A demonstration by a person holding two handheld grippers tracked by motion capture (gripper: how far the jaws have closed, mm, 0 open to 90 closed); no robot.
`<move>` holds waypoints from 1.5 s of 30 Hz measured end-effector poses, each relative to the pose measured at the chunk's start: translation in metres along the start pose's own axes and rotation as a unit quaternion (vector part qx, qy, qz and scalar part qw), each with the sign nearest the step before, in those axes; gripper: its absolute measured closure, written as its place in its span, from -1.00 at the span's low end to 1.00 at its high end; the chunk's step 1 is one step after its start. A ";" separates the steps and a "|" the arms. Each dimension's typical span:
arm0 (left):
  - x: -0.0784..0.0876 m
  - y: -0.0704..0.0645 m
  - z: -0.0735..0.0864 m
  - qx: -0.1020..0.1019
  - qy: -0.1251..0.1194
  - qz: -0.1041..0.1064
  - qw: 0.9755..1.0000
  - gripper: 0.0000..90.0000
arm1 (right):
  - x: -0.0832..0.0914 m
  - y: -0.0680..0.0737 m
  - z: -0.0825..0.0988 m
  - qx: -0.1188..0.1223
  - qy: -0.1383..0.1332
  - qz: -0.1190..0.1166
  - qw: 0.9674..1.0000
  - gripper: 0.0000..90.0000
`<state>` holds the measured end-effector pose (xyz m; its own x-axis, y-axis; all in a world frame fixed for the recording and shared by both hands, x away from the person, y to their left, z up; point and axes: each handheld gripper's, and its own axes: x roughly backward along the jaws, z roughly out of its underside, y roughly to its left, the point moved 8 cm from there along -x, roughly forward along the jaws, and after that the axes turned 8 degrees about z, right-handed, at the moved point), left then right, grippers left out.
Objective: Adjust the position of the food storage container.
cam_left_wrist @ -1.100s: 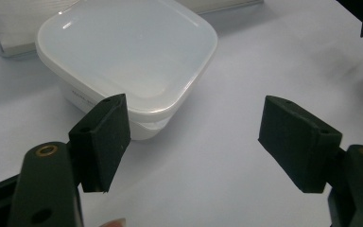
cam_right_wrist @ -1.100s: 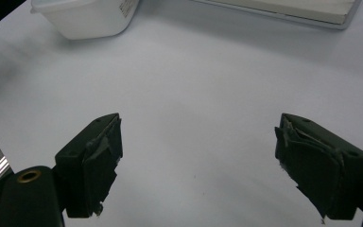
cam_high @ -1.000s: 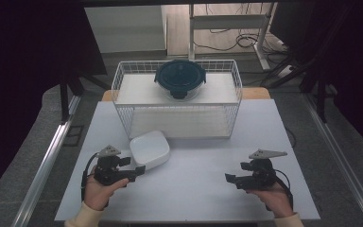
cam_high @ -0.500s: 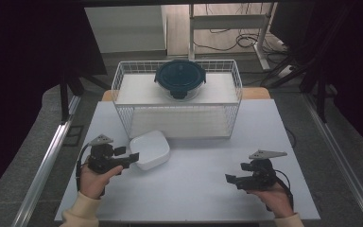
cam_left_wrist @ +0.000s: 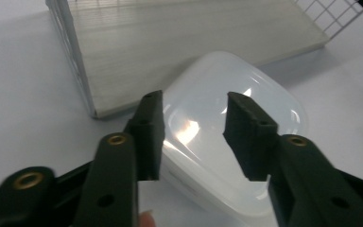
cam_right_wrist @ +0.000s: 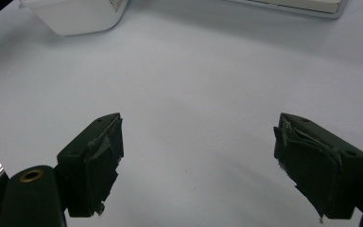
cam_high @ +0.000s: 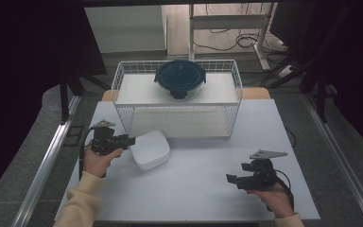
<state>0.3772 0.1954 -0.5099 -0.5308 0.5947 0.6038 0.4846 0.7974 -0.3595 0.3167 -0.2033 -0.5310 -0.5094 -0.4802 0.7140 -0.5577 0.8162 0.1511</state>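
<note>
While your left gripper (cam_left_wrist: 194,137) jaws close over white container (cam_high: 150,149) just before wire basket (cam_high: 177,106), not yet pinching, centre rim first. Right gripper (cam_right_wrist: 198,165) open, idle.

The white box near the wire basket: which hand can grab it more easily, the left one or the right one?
The left. The left gripper is right at the white box, its jaws just closing around its edge. The right gripper waits far off over the bare table, open and empty.
</note>
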 end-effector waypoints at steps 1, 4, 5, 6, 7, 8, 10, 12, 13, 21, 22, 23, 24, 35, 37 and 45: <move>-0.002 0.002 -0.001 -0.003 0.004 -0.002 1.000 0.44 | 0.000 0.000 0.000 0.001 0.000 0.000 1.000 -0.64; -0.009 0.005 -0.005 -0.012 0.020 -0.001 1.000 0.70 | 0.000 -0.001 0.000 0.000 0.000 0.000 1.000 -0.64; -0.011 0.006 -0.007 -0.014 0.022 -0.003 1.000 0.77 | 0.000 -0.001 0.000 0.000 0.000 0.001 1.000 -0.63; -0.012 0.007 -0.008 -0.013 0.023 -0.004 1.000 0.82 | 0.000 -0.002 0.000 0.000 -0.001 0.000 1.000 -0.63; -0.013 0.008 -0.009 -0.013 0.023 -0.007 1.000 0.86 | 0.000 -0.002 0.000 -0.001 -0.002 0.001 1.000 -0.63; -0.014 0.011 -0.010 -0.015 0.024 -0.011 1.000 0.91 | 0.000 -0.002 0.000 -0.001 -0.002 0.001 1.000 -0.63; -0.017 0.015 -0.010 -0.014 0.027 -0.019 0.999 0.97 | 0.001 -0.003 0.000 -0.003 -0.003 0.001 1.000 -0.63; -0.020 0.019 -0.010 -0.015 0.031 -0.025 0.999 0.99 | 0.002 -0.003 0.000 -0.002 -0.005 0.000 1.000 -0.63; -0.021 0.020 -0.009 -0.015 0.032 -0.025 0.999 0.99 | 0.002 -0.003 0.000 -0.002 -0.006 -0.001 1.000 -0.63; -0.029 0.023 -0.007 -0.022 0.049 -0.026 0.998 1.00 | 0.001 -0.005 0.000 -0.005 -0.007 -0.001 1.000 -0.63; -0.030 0.023 -0.006 -0.022 0.051 -0.024 0.998 1.00 | 0.001 -0.005 0.000 -0.004 -0.007 -0.001 1.000 -0.63; -0.032 0.023 -0.004 -0.024 0.056 -0.023 0.998 1.00 | 0.001 -0.005 0.000 -0.004 -0.007 -0.001 1.000 -0.63; -0.033 0.022 -0.004 -0.025 0.056 -0.020 0.998 1.00 | 0.001 -0.005 0.001 -0.003 -0.006 -0.001 1.000 -0.63; -0.034 0.030 -0.006 -0.028 0.051 -0.047 0.997 1.00 | 0.002 -0.007 0.000 -0.009 -0.010 0.002 1.000 -0.63; -0.035 0.033 -0.006 -0.029 0.050 -0.051 0.997 1.00 | 0.001 -0.008 0.001 -0.010 -0.009 0.004 1.000 -0.63; -0.039 0.034 -0.004 -0.026 0.060 -0.042 0.997 1.00 | 0.001 -0.009 0.002 -0.010 -0.005 0.004 1.000 -0.63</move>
<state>0.4169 0.1987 -0.5430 -0.4861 0.5068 0.7120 0.4791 0.8359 -0.2679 0.3200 -0.2115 -0.5333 -0.5202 -0.4773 0.7082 -0.5408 0.8259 0.1595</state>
